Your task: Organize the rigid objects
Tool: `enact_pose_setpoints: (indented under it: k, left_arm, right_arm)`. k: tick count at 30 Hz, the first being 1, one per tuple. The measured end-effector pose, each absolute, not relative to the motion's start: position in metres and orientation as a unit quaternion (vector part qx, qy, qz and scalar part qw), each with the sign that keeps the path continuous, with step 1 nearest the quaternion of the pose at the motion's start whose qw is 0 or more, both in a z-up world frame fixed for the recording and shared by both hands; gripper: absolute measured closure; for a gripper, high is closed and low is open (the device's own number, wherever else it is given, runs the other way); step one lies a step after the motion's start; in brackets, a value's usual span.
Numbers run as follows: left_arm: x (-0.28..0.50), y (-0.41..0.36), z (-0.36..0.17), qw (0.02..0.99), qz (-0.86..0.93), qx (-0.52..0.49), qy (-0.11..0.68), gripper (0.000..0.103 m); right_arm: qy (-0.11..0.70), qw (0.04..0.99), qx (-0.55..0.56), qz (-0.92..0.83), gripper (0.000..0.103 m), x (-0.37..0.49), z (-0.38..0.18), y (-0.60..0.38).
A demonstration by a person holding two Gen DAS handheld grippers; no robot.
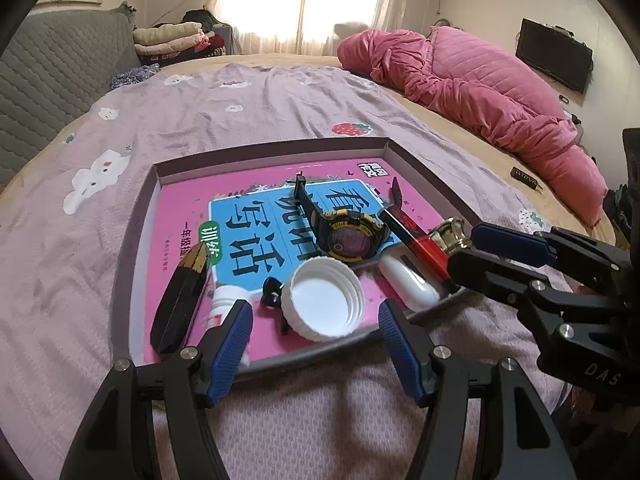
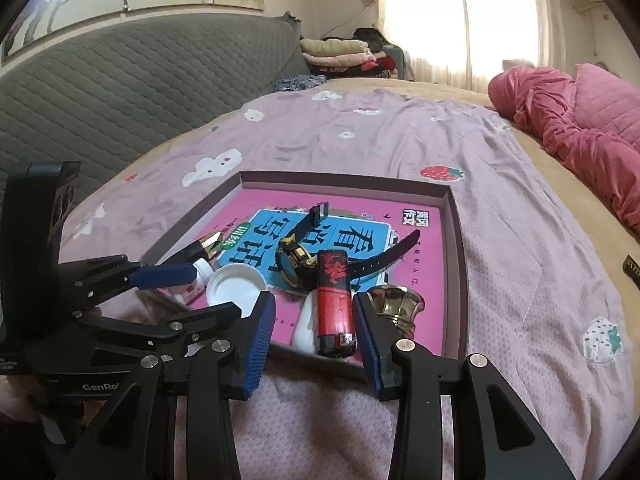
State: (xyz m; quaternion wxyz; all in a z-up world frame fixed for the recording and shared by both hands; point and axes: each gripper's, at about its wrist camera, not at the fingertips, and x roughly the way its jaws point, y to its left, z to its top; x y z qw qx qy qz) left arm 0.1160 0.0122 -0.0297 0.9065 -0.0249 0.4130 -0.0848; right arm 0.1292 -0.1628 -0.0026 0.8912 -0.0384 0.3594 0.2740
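Hovering over the near edge of the tray (image 1: 390, 152), I hold my left jaws (image 1: 316, 322) spread wide, with nothing pinched; the white cap (image 1: 324, 300) lies open side up between the two blue pads and I see a gap on each side of it. My right jaws (image 2: 314, 320) stand apart as well, either side of the red lighter (image 2: 334, 300), and neither pad presses on it. The lighter lies in the tray's near right part, its base toward me, leaning on a white case (image 2: 304, 328) just to its left. A brass bell (image 2: 396, 300) sits just right of the lighter, beside my right pad. Past the lighter lies the watch (image 1: 350, 236), black and yellow, its straps stretched across the pink book (image 1: 248, 220) that covers the tray floor. A black bar with a gold tip (image 1: 182, 292) lies along the left side of the tray, and a small white bottle (image 1: 224, 300) lies next to it, partly behind my left pad. A small black clip (image 1: 272, 292) lies between bottle and cap, touching the cap. The tray rests on the bed (image 1: 200, 120), on a lilac sheet with cloud and strawberry prints. A pink quilt (image 1: 480, 84) is bunched well apart at the far right. A small dark thing (image 1: 526, 178) lies on the bed right of the tray; I cannot tell what it is.
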Motion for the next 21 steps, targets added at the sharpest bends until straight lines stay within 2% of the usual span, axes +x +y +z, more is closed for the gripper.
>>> enact_pose_setpoints:
  k: [4,5,9,13,21]
  left_arm:
    - [0.108,0.012,-0.027,0.907,-0.073,-0.021,0.414,0.038]
    - [0.106,0.012,-0.026,0.907,-0.071,-0.021,0.414,0.038]
    - [0.098,0.011,-0.021,0.91,-0.062,-0.012,0.409,0.038]
    - [0.091,0.014,-0.015,0.911,-0.053,-0.019,0.407,0.038]
    - [0.078,0.022,-0.012,0.911,-0.013,-0.037,0.412,0.038]
  right_arm:
    - [0.348,0.896,-0.039,0.272,0.044,0.118,0.004,-0.164]
    - [0.347,0.897,-0.04,0.271,0.043,0.116,0.006,-0.164]
    - [0.343,0.901,-0.039,0.262,0.041,0.105,0.011,-0.165]
    - [0.344,0.905,-0.026,0.25,0.033,0.098,0.013,-0.17]
    - [0.372,0.9,0.017,0.225,0.031,0.085,0.009,-0.185]
